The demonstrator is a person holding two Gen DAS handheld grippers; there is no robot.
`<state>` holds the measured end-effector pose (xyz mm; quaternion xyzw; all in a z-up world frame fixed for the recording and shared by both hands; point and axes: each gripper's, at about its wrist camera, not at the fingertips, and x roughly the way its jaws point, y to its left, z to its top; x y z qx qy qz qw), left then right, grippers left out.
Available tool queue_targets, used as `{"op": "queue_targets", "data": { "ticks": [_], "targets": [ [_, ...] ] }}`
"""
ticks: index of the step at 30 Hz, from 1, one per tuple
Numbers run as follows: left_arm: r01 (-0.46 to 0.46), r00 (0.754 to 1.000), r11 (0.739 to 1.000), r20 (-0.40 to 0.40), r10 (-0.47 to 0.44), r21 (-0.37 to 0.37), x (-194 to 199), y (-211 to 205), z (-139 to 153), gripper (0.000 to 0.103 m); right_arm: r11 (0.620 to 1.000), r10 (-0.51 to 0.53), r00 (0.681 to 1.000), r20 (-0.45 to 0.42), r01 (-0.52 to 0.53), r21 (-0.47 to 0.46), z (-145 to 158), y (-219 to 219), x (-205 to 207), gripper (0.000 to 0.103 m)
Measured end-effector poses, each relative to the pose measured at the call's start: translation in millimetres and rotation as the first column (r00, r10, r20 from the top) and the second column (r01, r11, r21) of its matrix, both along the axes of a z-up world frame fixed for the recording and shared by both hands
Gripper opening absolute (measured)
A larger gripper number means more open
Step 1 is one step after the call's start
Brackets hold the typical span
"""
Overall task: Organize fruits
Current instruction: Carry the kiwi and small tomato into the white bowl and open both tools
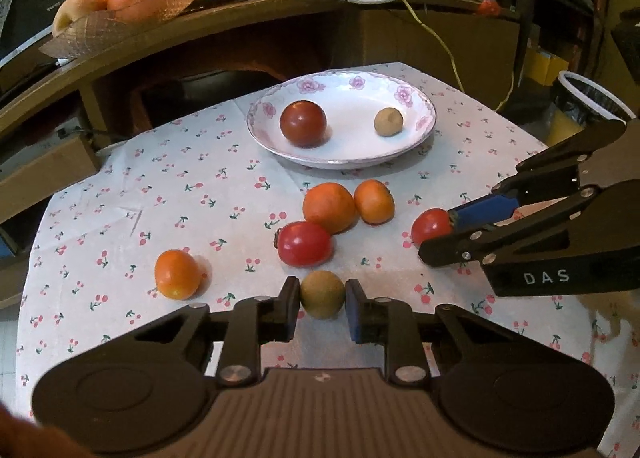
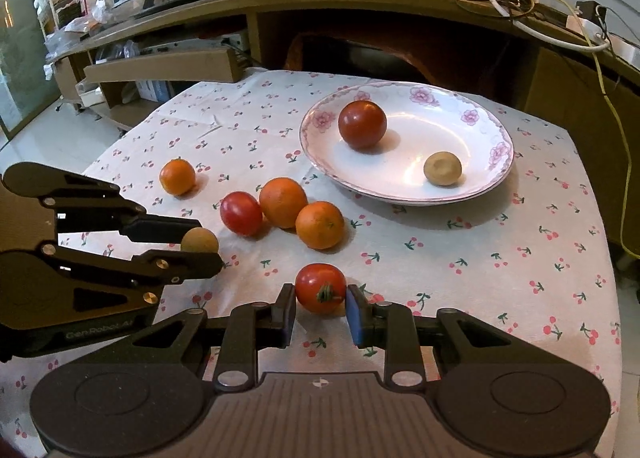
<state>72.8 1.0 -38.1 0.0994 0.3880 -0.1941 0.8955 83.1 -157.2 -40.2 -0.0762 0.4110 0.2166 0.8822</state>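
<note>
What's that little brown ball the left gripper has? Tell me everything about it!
The little brown ball is a small round fruit with dull, tan-brown, slightly rough-looking skin. It looks whole, with no stem showing. It sits low at the cherry-print tablecloth, pinched between the two fingers of the left gripper, one pad on each side. A similar brown fruit lies on the flowered plate.

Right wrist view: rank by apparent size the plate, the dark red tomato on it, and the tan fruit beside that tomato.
1. plate, by far the largest.
2. dark red tomato.
3. tan fruit, clearly smaller than the tomato, although it lies slightly nearer the camera.
</note>
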Motion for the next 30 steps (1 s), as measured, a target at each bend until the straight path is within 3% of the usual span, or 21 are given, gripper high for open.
{"op": "queue_targets", "data": {
  "ticks": [7, 15, 20, 22, 30],
  "targets": [
    [0.015, 1.000, 1.000, 0.000, -0.015, 0.024, -2.6, 1.4, -6.1, 0.032, 1.000, 0.018, 1.000, 0.008, -0.018, -0.005, -3.6, 0.1, 0.1, 0.034],
    [0.011, 1.000, 1.000, 0.012, -0.011, 0.025, -3.6, 5.6, -6.8, 0.042, 0.999, 0.031, 0.999, 0.012, -0.031, 0.009, -4.3, 0.9, -0.8, 0.044],
    [0.004, 1.000, 1.000, 0.018, -0.005, 0.023, -3.6, 4.5, -7.6, 0.041, 1.000, 0.025, 1.000, 0.018, -0.025, 0.002, -4.6, 0.0, -1.4, 0.041],
    [0.009, 1.000, 1.000, 0.006, -0.009, 0.015, -3.4, 3.8, -6.7, 0.033, 1.000, 0.021, 1.000, 0.017, -0.021, -0.012, -4.0, 1.2, -0.7, 0.028],
    [0.018, 1.000, 1.000, 0.014, -0.018, 0.018, -3.6, -2.9, 0.2, 0.030, 1.000, -0.003, 1.000, 0.027, 0.004, -0.018, 2.5, -2.3, -0.6, 0.028]
  ]
}}
